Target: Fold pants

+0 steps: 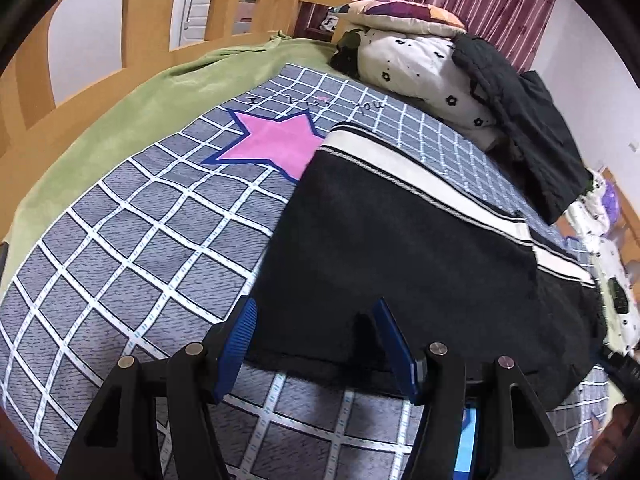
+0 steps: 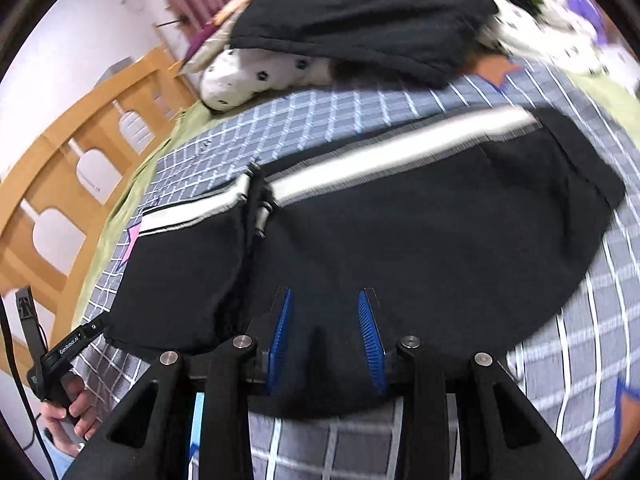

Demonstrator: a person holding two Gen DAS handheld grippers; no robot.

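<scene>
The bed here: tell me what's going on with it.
A person is folding black pants with a white side stripe on a bed covered by a grey checked blanket. Each hand holds a claw tool. The left claw and the right claw both stand open over the near edge of the pants, gripping nothing. The pants lie flat and appear partly folded over. A heap of bedding and dark clothes sits at the far side.
</scene>
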